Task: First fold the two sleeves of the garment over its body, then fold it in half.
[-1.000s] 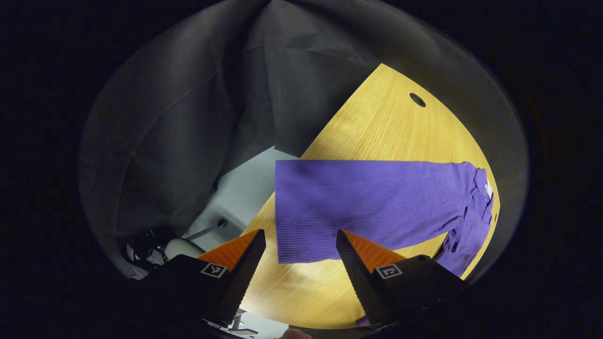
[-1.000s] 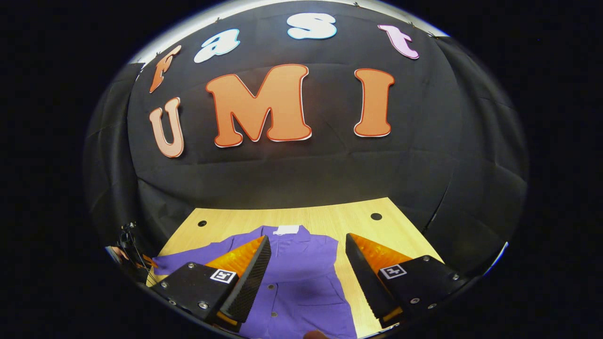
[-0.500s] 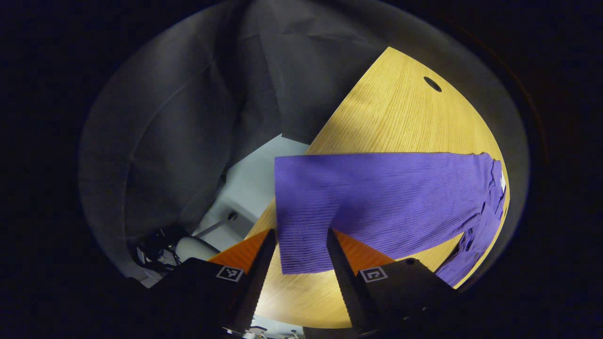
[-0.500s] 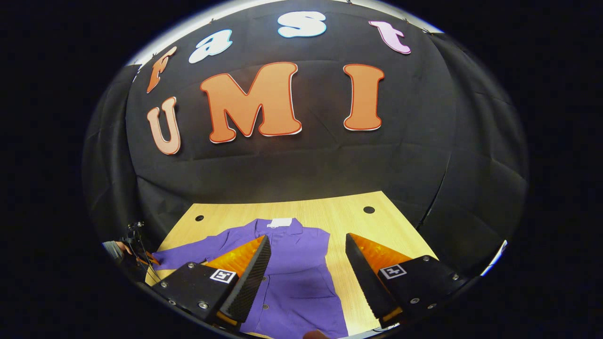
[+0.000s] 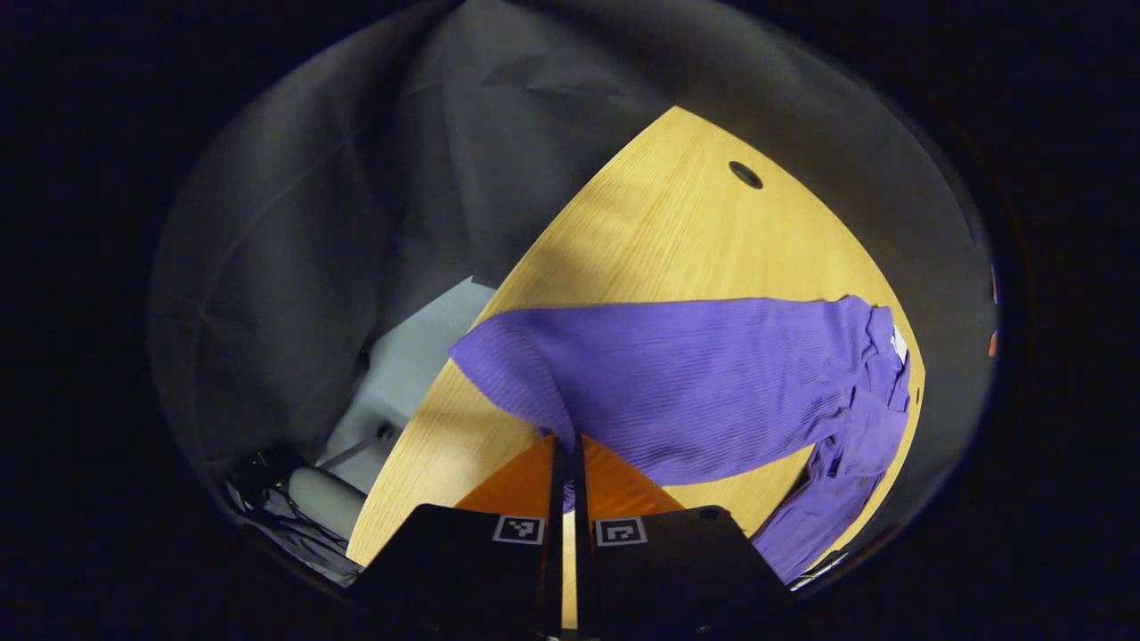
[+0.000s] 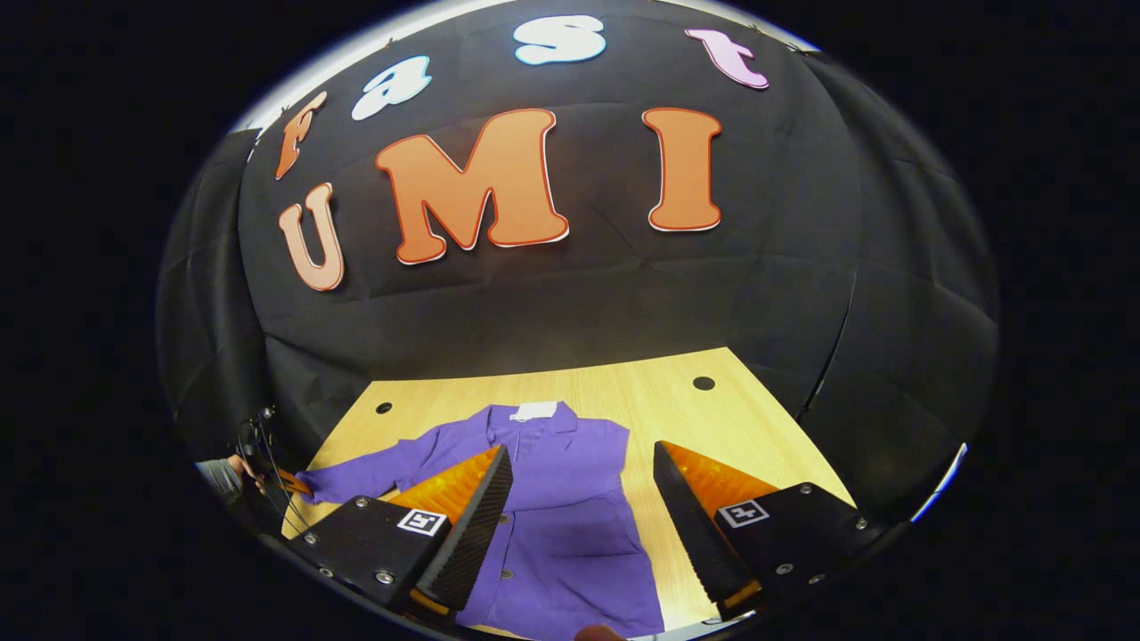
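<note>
Purple jacket (image 6: 570, 499) lies flat on the wooden counter (image 6: 677, 409), collar far; its left sleeve (image 5: 677, 374) runs lengthwise from the left hand-held gripper (image 5: 563, 458), pinched on the cuff, toward the body; right hand-held gripper (image 6: 579, 499) hovers wide, empty.

Both views are dim at the rim and brightest on the pale wooden table (image 5: 677, 240), lit from above. A soft shadow crosses its near corner. The ribbed purple garment (image 5: 704, 383) stays sharp. Fisheye bending curves the table's edges; the dark booth cloth (image 6: 570, 303) swallows detail.
</note>
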A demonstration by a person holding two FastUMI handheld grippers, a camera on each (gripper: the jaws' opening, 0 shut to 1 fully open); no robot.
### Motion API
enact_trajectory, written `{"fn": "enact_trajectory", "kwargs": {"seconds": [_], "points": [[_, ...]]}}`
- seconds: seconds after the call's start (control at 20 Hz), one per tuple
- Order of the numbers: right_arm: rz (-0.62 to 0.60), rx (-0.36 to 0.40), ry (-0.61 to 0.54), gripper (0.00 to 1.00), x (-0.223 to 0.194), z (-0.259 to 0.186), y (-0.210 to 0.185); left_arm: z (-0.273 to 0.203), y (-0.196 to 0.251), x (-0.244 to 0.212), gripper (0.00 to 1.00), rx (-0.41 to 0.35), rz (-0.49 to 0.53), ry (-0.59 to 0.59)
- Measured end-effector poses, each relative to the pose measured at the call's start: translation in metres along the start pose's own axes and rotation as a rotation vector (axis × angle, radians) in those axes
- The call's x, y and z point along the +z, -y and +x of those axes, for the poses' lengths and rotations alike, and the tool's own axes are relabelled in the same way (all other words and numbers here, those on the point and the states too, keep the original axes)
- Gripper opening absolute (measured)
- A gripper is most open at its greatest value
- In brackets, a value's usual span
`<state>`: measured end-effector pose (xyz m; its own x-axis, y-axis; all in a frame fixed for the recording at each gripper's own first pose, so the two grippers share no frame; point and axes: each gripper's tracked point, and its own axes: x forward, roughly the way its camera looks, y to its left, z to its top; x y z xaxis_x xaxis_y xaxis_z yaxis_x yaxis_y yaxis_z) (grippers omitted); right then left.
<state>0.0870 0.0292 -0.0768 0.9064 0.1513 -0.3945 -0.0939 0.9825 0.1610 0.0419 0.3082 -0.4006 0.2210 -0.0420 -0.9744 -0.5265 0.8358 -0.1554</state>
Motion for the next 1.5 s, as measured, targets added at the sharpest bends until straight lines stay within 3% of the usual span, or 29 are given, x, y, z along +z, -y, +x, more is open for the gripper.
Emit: {"fn": "enact_trajectory", "kwargs": {"seconds": [0.2, 0.65, 0.75, 1.5], "points": [[-0.008, 0.008, 0.012, 0.95, 0.008, 0.002, 0.002, -0.027, 0.042, 0.011, 0.07, -0.009, 0.090, 0.039], [0.027, 0.030, 0.032, 0.95, 0.021, 0.005, 0.013, -0.090, 0.175, 0.014, 0.07, -0.134, 0.276, 0.097], [0.031, 0.023, 0.035, 0.95, 0.024, 0.005, 0.019, -0.096, 0.214, 0.013, 0.07, -0.179, 0.323, 0.110], [0.047, -0.001, 0.033, 0.95, 0.007, -0.008, 0.062, -0.115, 0.458, -0.043, 0.07, -0.299, 0.713, 0.098]]}}
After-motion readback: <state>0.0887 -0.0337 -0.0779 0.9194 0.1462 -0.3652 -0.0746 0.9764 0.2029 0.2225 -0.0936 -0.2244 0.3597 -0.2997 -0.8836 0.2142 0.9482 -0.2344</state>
